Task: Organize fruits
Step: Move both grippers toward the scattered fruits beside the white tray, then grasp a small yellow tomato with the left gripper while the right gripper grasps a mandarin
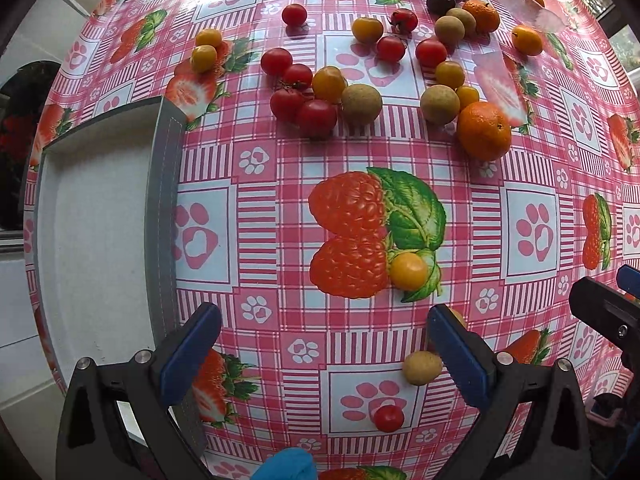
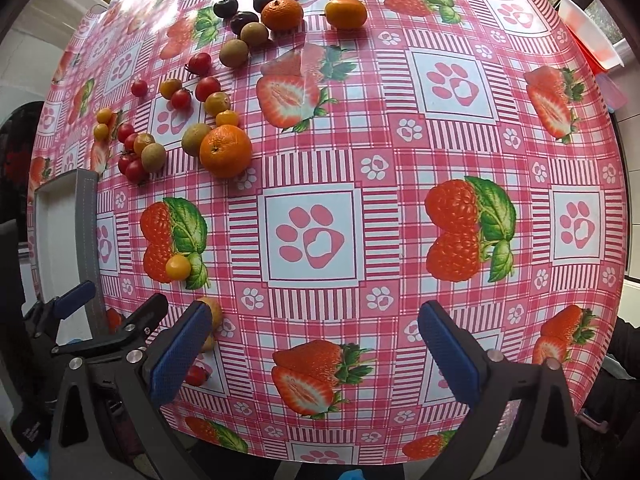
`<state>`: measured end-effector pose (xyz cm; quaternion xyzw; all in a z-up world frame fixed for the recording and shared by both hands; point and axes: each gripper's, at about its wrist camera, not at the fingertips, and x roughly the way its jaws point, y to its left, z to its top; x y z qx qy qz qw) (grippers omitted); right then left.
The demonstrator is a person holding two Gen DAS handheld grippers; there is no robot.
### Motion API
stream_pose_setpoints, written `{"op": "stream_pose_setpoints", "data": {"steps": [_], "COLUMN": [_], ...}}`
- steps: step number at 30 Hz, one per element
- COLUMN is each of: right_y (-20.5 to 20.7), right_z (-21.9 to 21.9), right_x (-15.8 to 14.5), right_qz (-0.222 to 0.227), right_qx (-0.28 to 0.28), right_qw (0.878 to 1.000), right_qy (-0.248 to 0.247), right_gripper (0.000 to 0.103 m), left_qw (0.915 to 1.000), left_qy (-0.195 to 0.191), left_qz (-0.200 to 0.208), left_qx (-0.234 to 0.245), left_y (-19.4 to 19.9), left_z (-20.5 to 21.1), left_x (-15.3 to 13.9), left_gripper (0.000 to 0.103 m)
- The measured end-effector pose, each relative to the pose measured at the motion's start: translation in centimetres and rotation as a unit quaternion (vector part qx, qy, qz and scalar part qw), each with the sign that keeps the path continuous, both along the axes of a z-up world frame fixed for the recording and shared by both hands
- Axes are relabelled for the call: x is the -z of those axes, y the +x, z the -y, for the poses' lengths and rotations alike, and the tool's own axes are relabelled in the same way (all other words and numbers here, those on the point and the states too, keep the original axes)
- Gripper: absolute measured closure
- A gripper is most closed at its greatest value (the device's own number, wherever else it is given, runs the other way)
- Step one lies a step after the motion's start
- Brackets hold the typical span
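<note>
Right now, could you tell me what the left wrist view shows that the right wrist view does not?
Only the left wrist view shows the small red tomato in full and the pale round fruit beside the left gripper.

Only the right wrist view shows the right gripper whole, jaws open, and the white tray at the table's far right edge.

Both show the large orange, the lone yellow tomato and the grey-edged box.

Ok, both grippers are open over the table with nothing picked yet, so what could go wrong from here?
1. The loose yellow cherry tomato is round and could roll when nudged.
2. The red cherry tomatoes sit clustered against a longan; grabbing one may scatter the rest.
3. The left gripper and right gripper are close and could collide.
</note>
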<state>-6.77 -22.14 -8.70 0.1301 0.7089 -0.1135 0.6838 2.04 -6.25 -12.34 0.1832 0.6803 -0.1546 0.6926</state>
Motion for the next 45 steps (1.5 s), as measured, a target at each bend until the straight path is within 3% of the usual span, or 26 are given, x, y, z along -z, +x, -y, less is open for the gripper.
{"op": "stream_pose_setpoints", "data": {"steps": [7,11,17,22,25,26,28,29,31,33,38,45], "right_y": [3.8,5.5,7.3,8.5,8.6,8.6,8.6,8.6,8.1,7.3,5.4,3.3], "right_z": [-0.4,-0.8,-1.6,-3.2,-3.5,-3.7,-3.9,-3.8,-3.2,-2.5,-1.3,-2.2], "right_x": [1.8,3.2,4.8,5.5,4.9,4.7,4.7,4.6,4.5,4.4,3.6,1.6], "right_qz": [0.015,0.022,0.031,0.041,0.058,0.063,0.056,0.055,0.054,0.052,0.058,0.068], "right_qx": [-0.035,-0.063,-0.098,-0.129,-0.147,-0.153,-0.153,-0.149,-0.135,-0.117,-0.096,-0.099], "right_qw": [0.999,0.998,0.995,0.991,0.987,0.986,0.987,0.987,0.989,0.991,0.993,0.992], "right_qy": [0.002,0.004,0.013,-0.005,-0.020,-0.006,0.002,0.005,0.013,0.023,0.030,0.043], "right_gripper": [0.000,0.000,0.005,0.013,0.041,0.061,0.062,0.062,0.062,0.062,0.062,0.062], "left_qw": [0.9992,0.9998,0.9989,0.9991,0.9988,0.9986,0.9989,0.9990,0.9988,0.9982,0.9964,0.9934], "left_qy": [-0.027,-0.011,-0.026,-0.012,-0.020,-0.028,-0.034,-0.037,-0.045,-0.054,-0.085,-0.113], "left_qz": [0.010,0.008,0.019,0.002,0.001,-0.001,0.005,0.009,0.022,0.024,0.008,0.021], "left_qx": [-0.027,-0.015,-0.034,-0.041,-0.045,-0.045,-0.032,-0.023,-0.002,0.012,0.003,-0.002], "left_y": [0.9,0.4,0.6,0.9,1.7,0.7,0.3,0.2,-0.2,-0.2,0.9,2.2], "left_z": [0.5,2.0,1.3,0.8,1.9,2.6,3.0,3.4,4.1,4.6,4.4,1.2], "left_x": [2.3,4.0,4.6,5.2,5.1,4.3,3.7,3.4,2.6,2.4,1.9,-1.4], "left_gripper": [0.000,0.000,0.000,0.000,0.001,0.005,0.014,0.023,0.047,0.079,0.080,0.080]}}
